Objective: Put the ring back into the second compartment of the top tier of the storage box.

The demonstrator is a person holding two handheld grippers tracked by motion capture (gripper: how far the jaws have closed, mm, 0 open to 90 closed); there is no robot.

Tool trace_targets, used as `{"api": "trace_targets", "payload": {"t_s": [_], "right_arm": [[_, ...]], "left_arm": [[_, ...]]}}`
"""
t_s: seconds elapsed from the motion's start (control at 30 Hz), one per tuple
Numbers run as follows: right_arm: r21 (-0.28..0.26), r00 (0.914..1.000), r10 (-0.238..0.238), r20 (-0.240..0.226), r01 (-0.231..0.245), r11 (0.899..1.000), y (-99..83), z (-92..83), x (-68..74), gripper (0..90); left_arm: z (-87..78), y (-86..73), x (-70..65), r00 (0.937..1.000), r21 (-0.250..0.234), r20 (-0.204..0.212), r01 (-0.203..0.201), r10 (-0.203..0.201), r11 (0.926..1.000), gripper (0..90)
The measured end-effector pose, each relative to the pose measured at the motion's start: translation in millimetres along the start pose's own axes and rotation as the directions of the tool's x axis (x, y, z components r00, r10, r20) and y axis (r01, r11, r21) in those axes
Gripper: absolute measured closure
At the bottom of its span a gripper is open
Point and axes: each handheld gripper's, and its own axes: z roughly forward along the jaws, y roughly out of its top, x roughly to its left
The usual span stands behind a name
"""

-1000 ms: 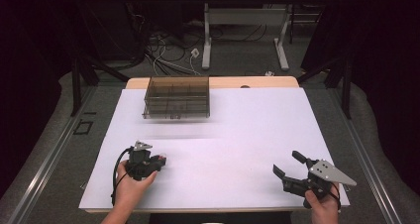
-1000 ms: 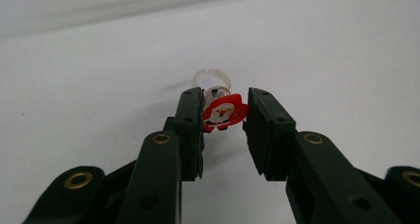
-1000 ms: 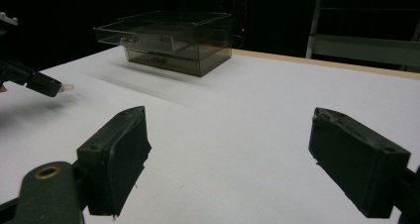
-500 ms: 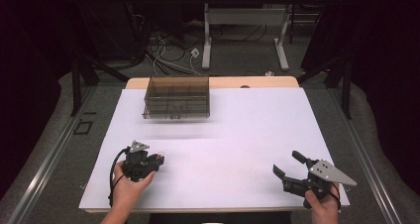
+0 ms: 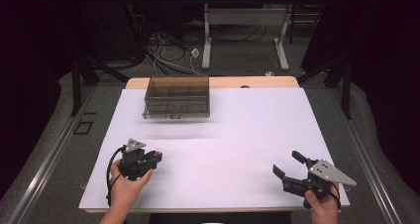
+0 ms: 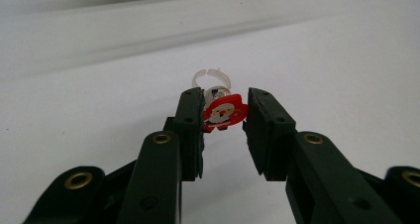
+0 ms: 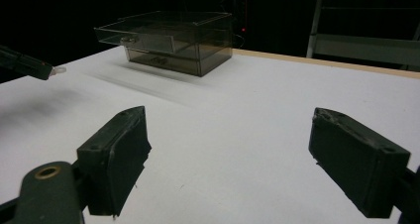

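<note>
A small ring with a red-and-white Santa figure (image 6: 224, 113) and a clear plastic band sits between the jaws of my left gripper (image 6: 225, 99), which is shut on it just above the white table. From above, that gripper (image 5: 153, 156) is at the front left with the Santa ring (image 5: 158, 152) at its tip. My right gripper (image 5: 286, 163) rests at the front right, jaws wide open and nothing between them (image 7: 228, 149).
A smoky translucent compartment box (image 5: 177, 96) stands at the back left of the white table top (image 5: 257, 130); it also appears ahead in the right gripper view (image 7: 168, 40). A wooden table edge (image 5: 257, 81) runs behind it. Cables lie on the floor beyond.
My left gripper has shifted slightly to the left with the ring at its tip. The right gripper has stayed in place.
</note>
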Motion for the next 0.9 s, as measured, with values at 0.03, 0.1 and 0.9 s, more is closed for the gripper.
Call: {"api": "trace_targets", "payload": {"t_s": [0.03,0.1,0.9], "right_arm": [[0.000,1.0000,-0.001,0.000,0.001,1.000,0.0,0.0,0.0,14.9],[0.001,1.0000,-0.001,-0.002,0.001,1.000,0.0,-0.1,0.1,14.9],[0.008,1.0000,0.003,0.004,-0.003,1.000,-0.5,-0.1,0.3,14.9]], "left_arm": [[-0.9,0.5,0.6,1.0000,-0.004,-0.001,-0.003,0.003,1.0000,68.2],[-2.6,1.3,0.7,1.0000,-0.006,0.004,0.003,-0.003,1.0000,68.2],[-23.3,15.5,3.7,0.9999,-0.125,0.005,0.017,-0.017,0.9920,68.3]]}}
